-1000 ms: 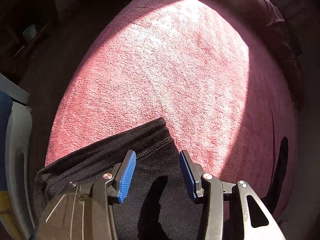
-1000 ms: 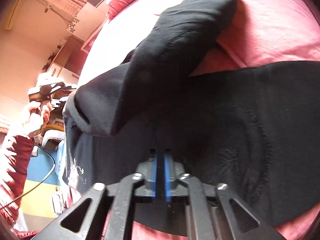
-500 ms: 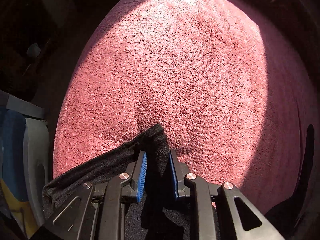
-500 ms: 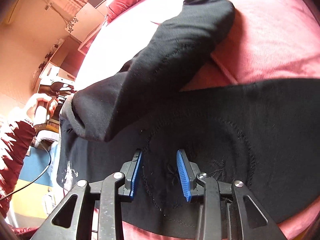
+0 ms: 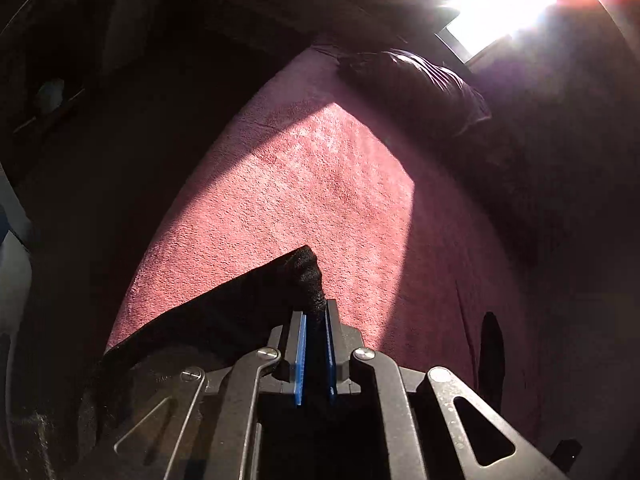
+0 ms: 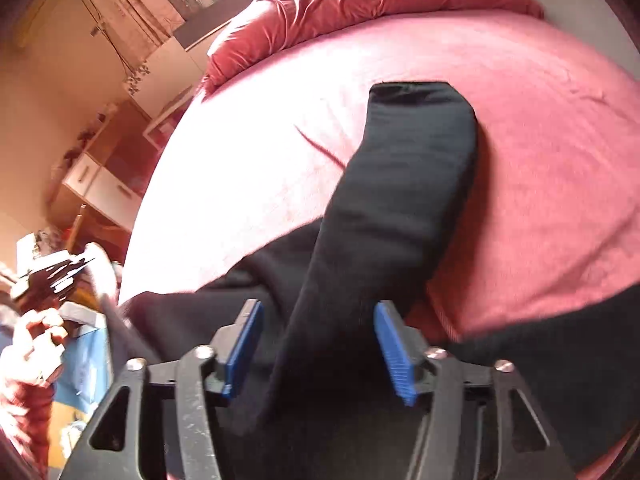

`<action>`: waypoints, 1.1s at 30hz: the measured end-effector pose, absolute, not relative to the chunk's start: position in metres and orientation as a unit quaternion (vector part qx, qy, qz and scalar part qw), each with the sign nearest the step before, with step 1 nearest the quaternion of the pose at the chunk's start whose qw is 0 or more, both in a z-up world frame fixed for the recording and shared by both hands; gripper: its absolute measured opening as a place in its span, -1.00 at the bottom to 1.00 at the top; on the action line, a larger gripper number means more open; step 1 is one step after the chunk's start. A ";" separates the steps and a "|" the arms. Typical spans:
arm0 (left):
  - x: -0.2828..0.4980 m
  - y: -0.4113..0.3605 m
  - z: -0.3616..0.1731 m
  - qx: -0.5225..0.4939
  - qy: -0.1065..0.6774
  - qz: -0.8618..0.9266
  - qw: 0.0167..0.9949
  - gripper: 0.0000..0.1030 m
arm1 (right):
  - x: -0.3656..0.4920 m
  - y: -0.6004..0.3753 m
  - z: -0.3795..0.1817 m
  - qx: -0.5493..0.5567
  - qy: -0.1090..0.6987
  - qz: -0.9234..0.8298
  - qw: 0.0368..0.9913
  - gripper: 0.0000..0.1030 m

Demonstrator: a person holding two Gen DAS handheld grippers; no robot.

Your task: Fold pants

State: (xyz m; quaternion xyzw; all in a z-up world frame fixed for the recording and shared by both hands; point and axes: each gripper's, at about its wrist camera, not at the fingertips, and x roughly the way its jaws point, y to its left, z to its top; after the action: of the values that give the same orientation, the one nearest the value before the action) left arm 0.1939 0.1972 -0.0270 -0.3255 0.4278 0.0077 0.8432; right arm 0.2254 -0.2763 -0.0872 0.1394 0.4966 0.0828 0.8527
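Note:
Black pants (image 6: 392, 208) lie on a red bedspread (image 6: 540, 128). One leg stretches away toward the far side; the other runs off to the right (image 6: 560, 340). My right gripper (image 6: 318, 344) is open, its blue pads either side of the near end of the leg, holding nothing. In the left wrist view my left gripper (image 5: 316, 320) is shut on a bunched corner of the black pants (image 5: 308, 276), lifted off the bedspread (image 5: 300, 184). The cloth trails down to the left (image 5: 192, 328).
A rumpled red duvet (image 6: 360, 4) lies at the far end of the bed, dark in the left wrist view (image 5: 416, 88). White and wooden cabinets (image 6: 104, 176) stand at the left. A hand with the other gripper (image 6: 44, 312) is at the left edge.
My left gripper closed on the pants corner and raised it. My right gripper let go of the fabric, opened wide and pulled back above the leg.

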 end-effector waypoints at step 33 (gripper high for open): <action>-0.038 0.254 -0.127 -0.475 0.408 0.039 0.778 -0.86 | 0.101 -0.342 -0.133 0.237 0.503 0.018 0.831 -0.88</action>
State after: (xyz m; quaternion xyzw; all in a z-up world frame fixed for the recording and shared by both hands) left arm -0.0380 0.2544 -0.1269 -0.4752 0.4084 0.0394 0.7784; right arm 0.1012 -0.3415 -0.1332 0.2366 0.5035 0.0181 0.8308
